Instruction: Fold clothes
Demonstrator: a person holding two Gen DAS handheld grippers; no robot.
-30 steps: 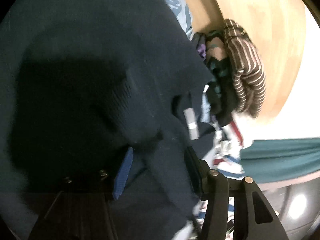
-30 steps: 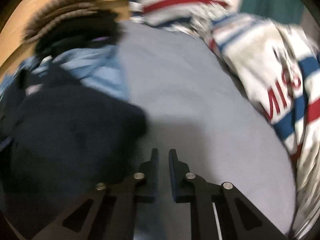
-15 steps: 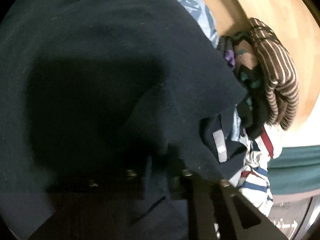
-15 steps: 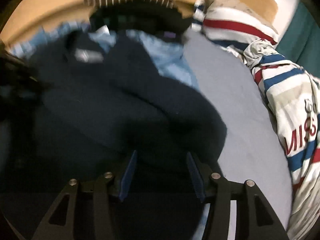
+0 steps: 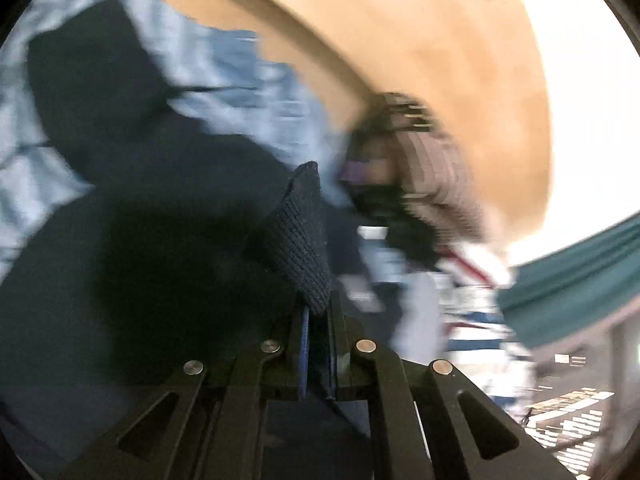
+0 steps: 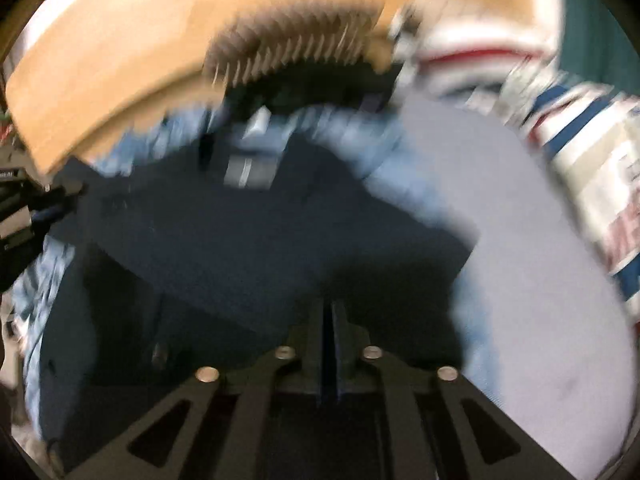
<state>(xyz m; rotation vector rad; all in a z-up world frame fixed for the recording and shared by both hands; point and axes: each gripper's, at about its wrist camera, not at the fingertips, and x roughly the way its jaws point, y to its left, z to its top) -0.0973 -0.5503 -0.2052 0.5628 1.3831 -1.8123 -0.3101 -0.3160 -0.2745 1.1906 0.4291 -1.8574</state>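
A navy knit sweater (image 5: pixel 160 220) lies spread over a light blue shirt (image 5: pixel 224 80) on the bed. My left gripper (image 5: pixel 318 312) is shut on the sweater's ribbed edge (image 5: pixel 304 240), which stands up out of the jaws. In the right wrist view the same sweater (image 6: pixel 260 248) fills the middle. The jaws of my right gripper (image 6: pixel 328 308) are closing, with a thin fold of the navy fabric pinched between them. The other gripper (image 6: pixel 24 208) shows at the left edge of that view.
A grey sheet (image 6: pixel 540 260) lies to the right. Beyond it is a white garment with red and blue stripes (image 6: pixel 600 160). A brown striped garment (image 6: pixel 296 40) and dark clothes are piled against the wooden headboard (image 5: pixel 440 40). Teal fabric (image 5: pixel 580 272) hangs at the right.
My left gripper closed on the sweater's ribbed edge and lifted it. My right gripper moved left from the grey sheet over the sweater, opened, then closed on its fabric.
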